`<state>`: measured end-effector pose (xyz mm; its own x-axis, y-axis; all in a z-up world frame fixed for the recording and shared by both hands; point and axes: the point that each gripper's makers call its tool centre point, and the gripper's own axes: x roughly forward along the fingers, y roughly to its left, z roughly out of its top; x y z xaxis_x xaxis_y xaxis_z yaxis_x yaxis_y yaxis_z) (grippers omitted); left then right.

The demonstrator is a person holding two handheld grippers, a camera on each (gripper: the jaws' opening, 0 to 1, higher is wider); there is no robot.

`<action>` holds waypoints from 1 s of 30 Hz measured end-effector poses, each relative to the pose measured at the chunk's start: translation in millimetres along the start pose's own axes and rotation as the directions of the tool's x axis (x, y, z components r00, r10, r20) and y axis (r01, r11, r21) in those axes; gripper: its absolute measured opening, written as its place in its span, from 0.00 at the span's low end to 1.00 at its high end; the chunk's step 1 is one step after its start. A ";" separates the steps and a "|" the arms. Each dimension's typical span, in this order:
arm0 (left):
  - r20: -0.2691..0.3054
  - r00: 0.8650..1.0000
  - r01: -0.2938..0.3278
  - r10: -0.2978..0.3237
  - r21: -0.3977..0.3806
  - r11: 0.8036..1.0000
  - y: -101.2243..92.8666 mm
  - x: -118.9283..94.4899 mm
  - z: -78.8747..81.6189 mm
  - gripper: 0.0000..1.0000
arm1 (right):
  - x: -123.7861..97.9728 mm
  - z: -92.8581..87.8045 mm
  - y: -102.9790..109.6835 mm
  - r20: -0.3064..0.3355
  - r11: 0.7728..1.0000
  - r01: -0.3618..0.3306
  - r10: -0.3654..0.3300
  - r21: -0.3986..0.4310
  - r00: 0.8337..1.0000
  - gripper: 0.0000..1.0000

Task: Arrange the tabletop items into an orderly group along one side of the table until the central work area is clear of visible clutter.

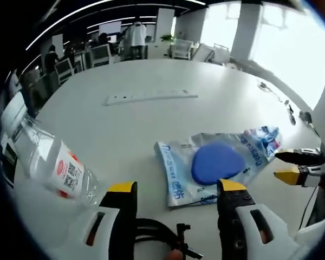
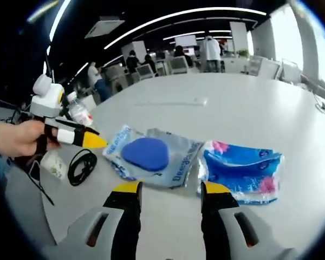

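Now, in your left gripper view, your left gripper (image 1: 177,195) stands wide over the table (image 1: 151,124), a clear packet with a blue pad (image 1: 216,162) just beyond and a plastic bottle (image 1: 54,165) lying at left. In your right gripper view, your right gripper (image 2: 170,190) gapes wide; the packet sits centre, a blue wrapped pack (image 2: 244,172) right, perhaps a cable (image 2: 82,165) left.

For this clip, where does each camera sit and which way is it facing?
Left gripper view: rides the left tool, facing across the white table at a blue pad in clear wrap; clear bottle at left, right tool entering from the right.
Right gripper view: rides the right tool, facing the same wrapped blue pad, a blue tissue pack beside it; left tool and the hand holding it at left.
Shared: pad, table.
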<state>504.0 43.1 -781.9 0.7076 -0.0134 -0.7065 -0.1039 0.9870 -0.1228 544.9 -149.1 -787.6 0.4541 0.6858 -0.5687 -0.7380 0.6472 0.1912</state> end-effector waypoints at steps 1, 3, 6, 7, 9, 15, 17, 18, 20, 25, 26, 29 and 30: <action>0.002 1.000 -0.002 0.002 0.003 1.000 0.5 -1.9 -0.4 0.57 | -2.1 0.5 0.0 0.003 1.000 0.000 0.000 -0.003 1.000 0.41; 0.006 1.000 -0.002 0.002 0.010 1.000 1.0 -6.5 -0.8 0.59 | -7.7 1.7 -1.9 0.007 1.000 0.001 -0.001 0.009 1.000 0.47; 0.012 1.000 0.005 -0.006 0.031 1.000 -0.2 -19.9 -1.6 0.59 | -15.4 2.0 -5.9 0.011 1.000 0.006 -0.007 0.027 1.000 0.58; 0.014 1.000 0.006 -0.006 0.035 0.999 -0.1 -21.3 -1.5 0.59 | -17.7 1.9 -7.0 0.012 1.000 0.009 -0.009 0.028 1.000 0.59; 0.017 1.000 -0.002 0.001 0.062 0.998 2.4 -29.5 -3.2 0.59 | -22.3 1.3 -9.3 0.013 0.999 0.013 -0.013 0.031 1.000 0.60; 0.039 0.999 -0.006 0.004 0.051 0.999 5.0 -47.3 -6.4 0.60 | -37.7 -1.3 -14.9 0.016 0.999 0.025 -0.026 0.027 1.000 0.62; 0.045 0.999 0.000 -0.002 0.048 0.999 4.9 -53.4 -7.1 0.61 | -43.1 -0.9 -16.5 0.019 0.999 0.029 -0.029 0.025 0.999 0.64; 0.048 0.999 0.000 -0.002 0.047 0.999 5.3 -55.9 -7.4 0.62 | -45.1 -0.8 -17.4 0.019 0.999 0.030 -0.030 0.024 0.999 0.64; 0.055 0.998 -0.003 0.001 0.048 0.999 6.8 -63.6 -9.3 0.62 | -50.6 0.4 -19.5 0.024 0.999 0.029 -0.030 0.019 0.999 0.64; 0.068 0.998 0.002 -0.005 0.040 0.999 9.2 -80.5 -20.7 0.62 | -63.1 0.2 -23.9 0.025 1.000 0.021 -0.021 -0.002 0.999 0.67; 0.068 0.998 0.000 -0.003 0.043 0.999 11.3 -83.9 -23.7 0.62 | -65.0 -0.4 -24.4 0.024 1.000 0.019 -0.019 -0.006 1.000 0.68; 0.071 0.997 0.000 -0.003 0.036 0.999 17.4 -91.8 -28.9 0.61 | -72.2 -1.7 -27.8 0.028 1.000 0.020 -0.020 -0.005 0.999 0.70; 0.078 0.997 0.008 -0.011 0.040 0.999 18.2 -95.2 -30.2 0.61 | -75.4 -2.0 -29.3 0.030 1.000 0.020 -0.020 -0.004 0.999 0.71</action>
<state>413.6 57.5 -737.9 0.7612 -0.0115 -0.6484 -0.0706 0.9924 -0.1006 531.3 -220.4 -751.9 0.4840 0.6824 -0.5479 -0.7305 0.6597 0.1763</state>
